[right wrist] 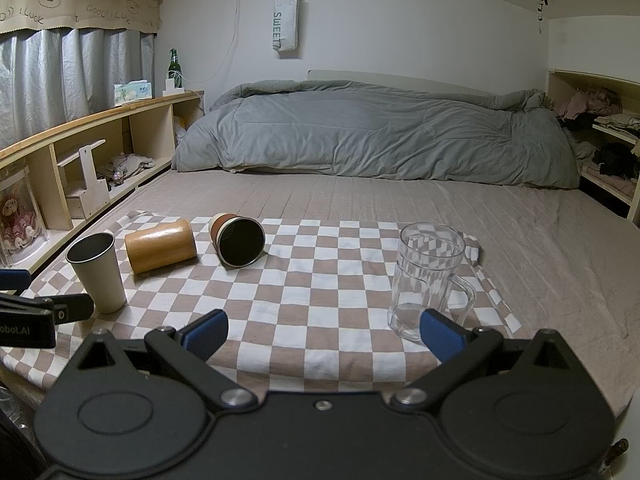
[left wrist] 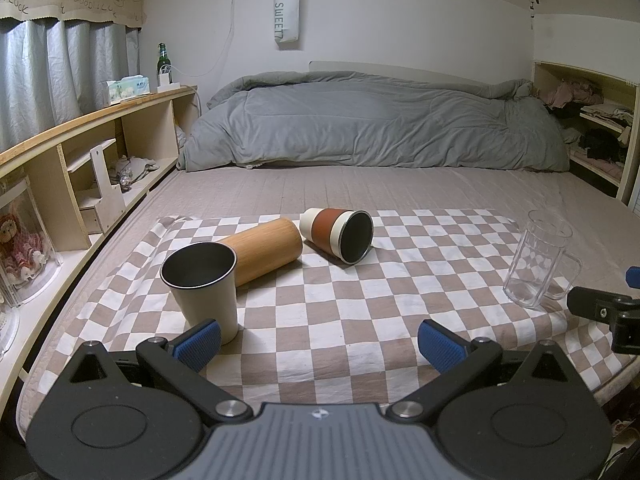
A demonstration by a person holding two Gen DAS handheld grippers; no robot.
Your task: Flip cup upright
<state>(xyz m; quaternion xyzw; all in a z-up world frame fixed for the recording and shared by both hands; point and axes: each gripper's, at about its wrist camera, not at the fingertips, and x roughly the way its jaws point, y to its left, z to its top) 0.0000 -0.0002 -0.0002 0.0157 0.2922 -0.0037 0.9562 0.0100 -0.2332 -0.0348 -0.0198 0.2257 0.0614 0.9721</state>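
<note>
Cups lay on the checked cloth [left wrist: 360, 304] on the bed. Two were on their sides: the bamboo cup [left wrist: 262, 250] and the brown-banded cup [left wrist: 336, 234], right beside it. The cream cup [left wrist: 202, 288], touching the bamboo cup, and the glass mug [right wrist: 428, 276], well apart from it, stood up. Both left tongs [left wrist: 318, 342] and right tongs [right wrist: 324, 338] were wide open and held nothing. No cup was grabbed yet. Next, I think, one pair of tongs had to reach a lying cup and close on it.
</note>
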